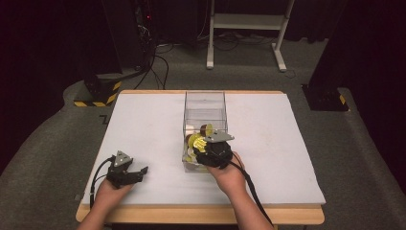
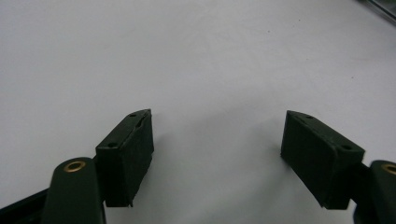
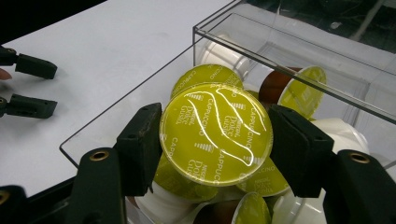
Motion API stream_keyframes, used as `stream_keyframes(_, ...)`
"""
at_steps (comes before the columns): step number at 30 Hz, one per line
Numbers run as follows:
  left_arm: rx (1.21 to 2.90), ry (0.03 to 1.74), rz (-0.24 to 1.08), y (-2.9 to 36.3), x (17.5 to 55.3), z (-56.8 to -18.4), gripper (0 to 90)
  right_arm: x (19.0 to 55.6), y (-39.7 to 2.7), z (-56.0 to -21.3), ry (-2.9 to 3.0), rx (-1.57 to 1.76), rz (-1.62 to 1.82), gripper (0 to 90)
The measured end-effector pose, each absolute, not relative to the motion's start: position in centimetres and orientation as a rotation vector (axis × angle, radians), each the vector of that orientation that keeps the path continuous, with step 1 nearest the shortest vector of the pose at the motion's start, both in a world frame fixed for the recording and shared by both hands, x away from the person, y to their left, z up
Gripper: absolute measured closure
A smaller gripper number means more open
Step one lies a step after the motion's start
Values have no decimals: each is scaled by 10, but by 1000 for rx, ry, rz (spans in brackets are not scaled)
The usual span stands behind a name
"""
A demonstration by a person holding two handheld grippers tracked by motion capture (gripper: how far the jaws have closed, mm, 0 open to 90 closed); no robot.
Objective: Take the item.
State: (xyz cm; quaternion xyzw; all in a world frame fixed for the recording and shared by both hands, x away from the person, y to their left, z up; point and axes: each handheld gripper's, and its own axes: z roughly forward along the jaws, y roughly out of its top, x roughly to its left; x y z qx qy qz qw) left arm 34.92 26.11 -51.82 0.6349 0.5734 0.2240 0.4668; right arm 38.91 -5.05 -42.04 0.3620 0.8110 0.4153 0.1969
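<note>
My right gripper (image 3: 216, 145) is shut on a coffee capsule (image 3: 215, 133) with a shiny yellow-green lid, one jaw on each side of it. It holds the capsule just over the near end of a clear plastic box (image 3: 289, 44), above several more capsules (image 3: 205, 77) with yellow-green, brown and white parts. From above, that gripper (image 1: 202, 143) and its capsule (image 1: 195, 142) sit at the box's (image 1: 205, 103) near end. My left gripper (image 1: 142, 172) rests low on the white table top (image 1: 143, 124) at the near left, open, nothing between its jaws (image 2: 217, 140).
The box stands lengthwise at the table's middle, its far half holding nothing. White surface (image 2: 187, 56) spreads to either side of it. The left gripper (image 3: 35, 86) lies well left of the box. Beyond the table are a grey floor, cables and a white stand (image 1: 246, 21).
</note>
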Motion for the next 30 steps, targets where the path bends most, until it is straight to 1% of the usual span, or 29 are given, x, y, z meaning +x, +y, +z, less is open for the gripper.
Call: stream_keyframes(30,1558,1407,555,261,349,-518,257,380,-67,-409,2192,996,1249,379)
